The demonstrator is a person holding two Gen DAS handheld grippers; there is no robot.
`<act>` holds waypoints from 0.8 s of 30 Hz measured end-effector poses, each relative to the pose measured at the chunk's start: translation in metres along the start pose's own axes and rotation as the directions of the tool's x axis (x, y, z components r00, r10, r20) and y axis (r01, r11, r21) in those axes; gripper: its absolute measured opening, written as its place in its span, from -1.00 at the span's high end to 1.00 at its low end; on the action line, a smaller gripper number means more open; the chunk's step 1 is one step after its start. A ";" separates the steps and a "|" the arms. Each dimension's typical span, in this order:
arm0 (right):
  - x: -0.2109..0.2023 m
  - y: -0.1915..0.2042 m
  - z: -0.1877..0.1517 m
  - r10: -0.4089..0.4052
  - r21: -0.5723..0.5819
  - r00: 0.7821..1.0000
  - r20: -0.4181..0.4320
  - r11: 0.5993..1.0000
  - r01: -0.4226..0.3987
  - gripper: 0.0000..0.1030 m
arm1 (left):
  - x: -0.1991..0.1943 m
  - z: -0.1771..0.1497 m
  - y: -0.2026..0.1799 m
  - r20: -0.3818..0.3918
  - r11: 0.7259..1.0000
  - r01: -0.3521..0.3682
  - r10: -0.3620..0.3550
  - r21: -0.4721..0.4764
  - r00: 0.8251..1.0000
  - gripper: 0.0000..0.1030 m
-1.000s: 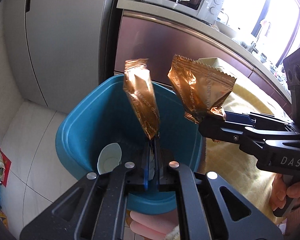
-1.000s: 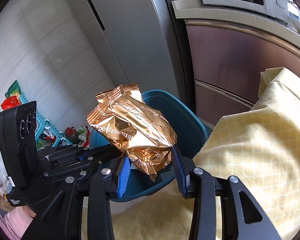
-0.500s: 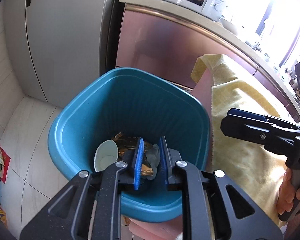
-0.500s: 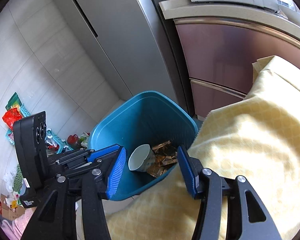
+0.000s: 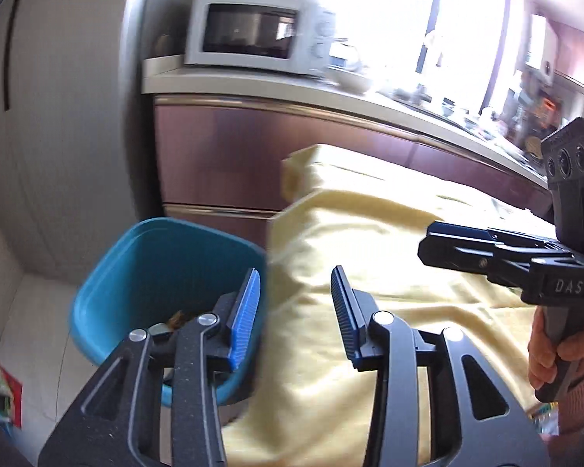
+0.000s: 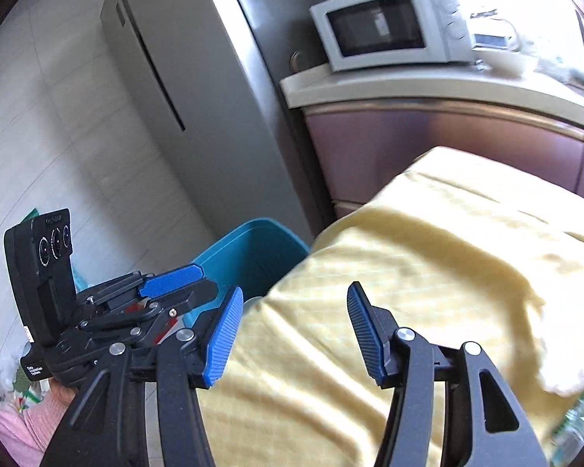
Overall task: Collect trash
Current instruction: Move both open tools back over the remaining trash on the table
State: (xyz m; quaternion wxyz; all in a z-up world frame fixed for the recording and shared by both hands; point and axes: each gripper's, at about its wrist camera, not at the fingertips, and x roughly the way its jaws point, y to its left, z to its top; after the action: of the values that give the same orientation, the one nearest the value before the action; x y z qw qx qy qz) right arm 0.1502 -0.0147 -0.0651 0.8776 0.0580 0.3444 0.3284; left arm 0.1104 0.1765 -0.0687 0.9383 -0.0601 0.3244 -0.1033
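Observation:
A blue trash bin [image 5: 163,268] stands on the floor beside the table; it also shows in the right wrist view [image 6: 253,253]. A bit of gold wrapper [image 5: 177,317] shows inside it behind my left finger. My left gripper [image 5: 296,311] is open and empty, over the bin's right rim and the table edge. My right gripper [image 6: 292,330] is open and empty above the yellow tablecloth [image 6: 428,272]. The right gripper also shows in the left wrist view [image 5: 482,253], and the left gripper in the right wrist view [image 6: 171,284].
A grey fridge [image 6: 183,89] stands behind the bin. A brown cabinet [image 5: 229,155] carries a white microwave [image 5: 253,35]. Coloured clutter [image 5: 0,393] lies on the floor at the left. Something green and white [image 6: 576,424] shows at the tablecloth's right edge.
Both gold wrappers left the grippers and fell into the bin. Both grippers opened wide, then rose and swung right, from over the bin toward the table.

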 end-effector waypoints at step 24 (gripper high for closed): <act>-0.195 -0.138 -0.084 -0.452 0.284 0.867 0.211 0.877 0.388 -0.06 | 0.094 0.013 -0.203 -0.185 0.942 0.263 -0.227 0.206 0.956 -0.08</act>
State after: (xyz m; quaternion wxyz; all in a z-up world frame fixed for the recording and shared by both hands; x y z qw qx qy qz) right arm 0.0630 -0.2527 -0.0632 0.9538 0.1278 0.2614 0.0747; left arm 0.1593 -0.0423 -0.0784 0.8899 0.0169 0.3740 -0.2606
